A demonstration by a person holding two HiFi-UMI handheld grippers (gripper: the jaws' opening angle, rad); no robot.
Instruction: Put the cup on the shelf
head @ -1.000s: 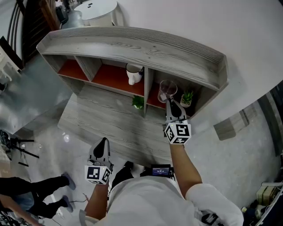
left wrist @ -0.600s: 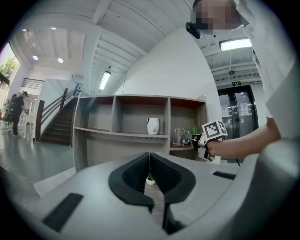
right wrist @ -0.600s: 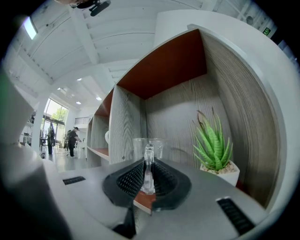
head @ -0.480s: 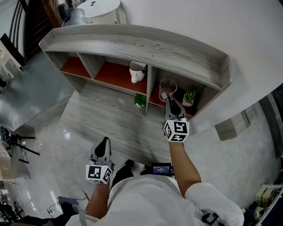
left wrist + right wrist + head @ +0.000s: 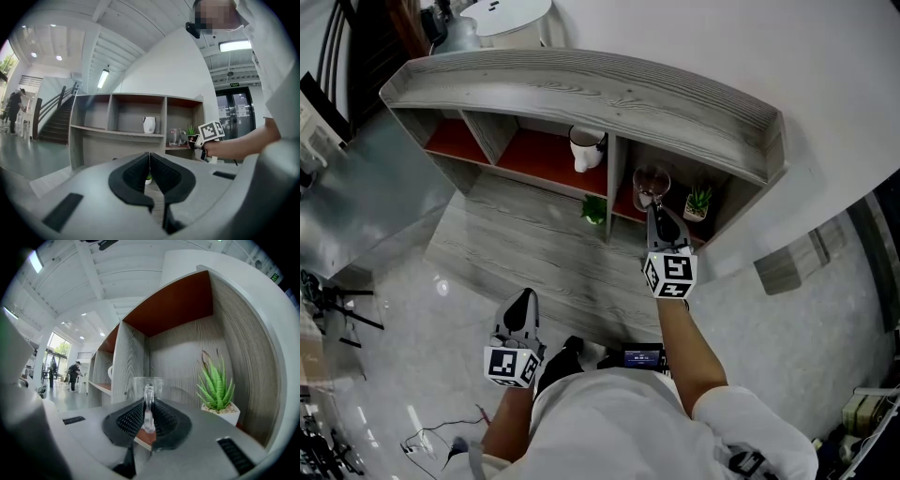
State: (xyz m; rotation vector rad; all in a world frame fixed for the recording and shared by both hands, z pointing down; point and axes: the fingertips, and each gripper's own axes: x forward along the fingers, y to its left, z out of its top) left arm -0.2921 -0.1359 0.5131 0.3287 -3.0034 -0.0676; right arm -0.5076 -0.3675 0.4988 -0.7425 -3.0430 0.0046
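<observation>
My right tongs (image 5: 149,416) are clamped on the handle (image 5: 149,405) of the glass cup (image 5: 148,384); the two pads are pressed against the handle from either side, with only its thickness between them. The cup stands upright in front of the jaws, inside the right-hand bay of the shelf (image 5: 581,89), left of the plant (image 5: 216,390) in its white pot. The jaws hide the cup's foot, so I cannot tell whether it touches the board. From above, my right tongs (image 5: 654,214) reach into that bay with the cup (image 5: 651,184) at their tip and the plant (image 5: 698,202) just beside it. A white mug (image 5: 584,148) sits in the next bay over. My left tongs (image 5: 150,173) are closed tight on nothing and hang low (image 5: 522,305), well apart from the shelf
</observation>
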